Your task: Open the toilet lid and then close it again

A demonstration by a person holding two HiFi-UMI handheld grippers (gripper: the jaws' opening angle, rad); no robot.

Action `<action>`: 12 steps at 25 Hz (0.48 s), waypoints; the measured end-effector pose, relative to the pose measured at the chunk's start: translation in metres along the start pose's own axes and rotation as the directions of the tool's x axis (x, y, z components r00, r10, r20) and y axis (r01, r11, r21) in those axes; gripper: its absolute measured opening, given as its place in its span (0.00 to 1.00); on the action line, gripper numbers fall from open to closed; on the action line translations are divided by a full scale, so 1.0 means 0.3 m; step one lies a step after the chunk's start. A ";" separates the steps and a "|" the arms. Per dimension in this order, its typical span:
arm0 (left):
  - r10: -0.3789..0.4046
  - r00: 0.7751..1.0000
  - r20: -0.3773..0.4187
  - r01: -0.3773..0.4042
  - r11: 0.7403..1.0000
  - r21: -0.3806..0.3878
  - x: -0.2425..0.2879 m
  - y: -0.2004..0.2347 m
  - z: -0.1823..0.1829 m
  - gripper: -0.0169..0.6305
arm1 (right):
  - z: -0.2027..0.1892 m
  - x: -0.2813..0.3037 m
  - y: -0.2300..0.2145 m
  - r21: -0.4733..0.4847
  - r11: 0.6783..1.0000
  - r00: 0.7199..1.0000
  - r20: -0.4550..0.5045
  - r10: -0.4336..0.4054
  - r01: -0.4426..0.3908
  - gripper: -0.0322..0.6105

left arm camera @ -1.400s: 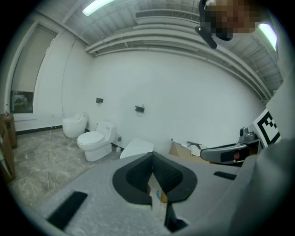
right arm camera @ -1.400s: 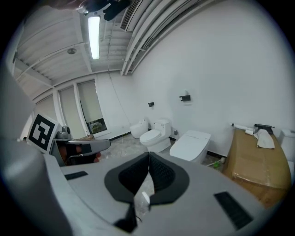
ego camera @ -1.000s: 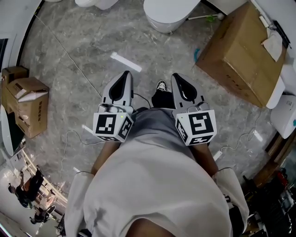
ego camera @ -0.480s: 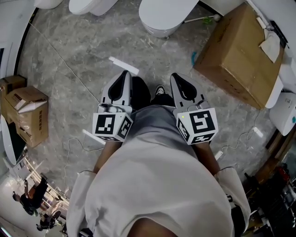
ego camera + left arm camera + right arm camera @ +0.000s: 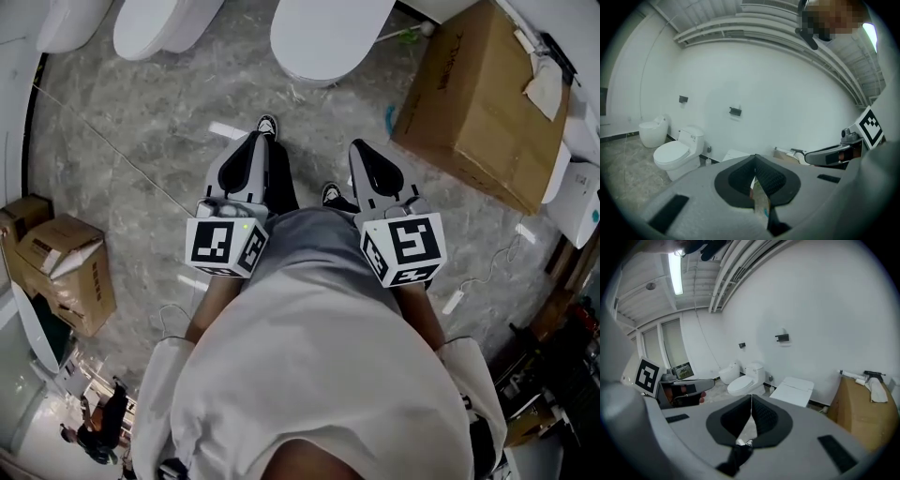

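Both grippers have closed in on the toilet [image 5: 326,37], which sits lid down, straight ahead and well apart. Left gripper [image 5: 255,142] and right gripper [image 5: 362,152] are clamped together, empty; the right sits slightly nearer.

Lighting: bright and even, from a ceiling tube lamp [image 5: 675,273]; soft shadows on the floor [image 5: 141,141]. Fisheye bending and dark vignetted corners in both gripper views. Focus sharp.

Left tongs [image 5: 254,142] and right tongs [image 5: 362,150] point forward, jaws closed, empty.
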State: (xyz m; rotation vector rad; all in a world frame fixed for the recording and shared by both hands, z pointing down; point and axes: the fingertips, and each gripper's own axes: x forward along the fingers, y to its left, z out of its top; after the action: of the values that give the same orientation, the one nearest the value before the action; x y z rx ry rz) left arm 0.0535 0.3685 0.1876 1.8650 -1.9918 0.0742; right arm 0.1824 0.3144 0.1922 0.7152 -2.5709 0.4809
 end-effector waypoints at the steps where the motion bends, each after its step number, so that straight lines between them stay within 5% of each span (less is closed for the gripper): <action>1: -0.018 1.000 -0.010 0.018 1.000 0.001 0.033 0.036 0.020 0.04 | 0.023 0.040 0.000 0.010 1.000 1.000 -0.003 -0.016 0.016 0.07; 12: -0.242 0.962 -0.128 0.248 0.968 0.034 0.318 0.380 0.208 0.04 | 0.239 0.396 0.059 0.135 0.971 0.980 -0.026 -0.197 0.198 0.07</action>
State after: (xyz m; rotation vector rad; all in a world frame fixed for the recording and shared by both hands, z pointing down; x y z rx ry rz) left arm -0.0749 0.2707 0.1886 2.0712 -1.6789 0.1642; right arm 0.0585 0.2500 0.1852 1.0013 -2.4394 0.5981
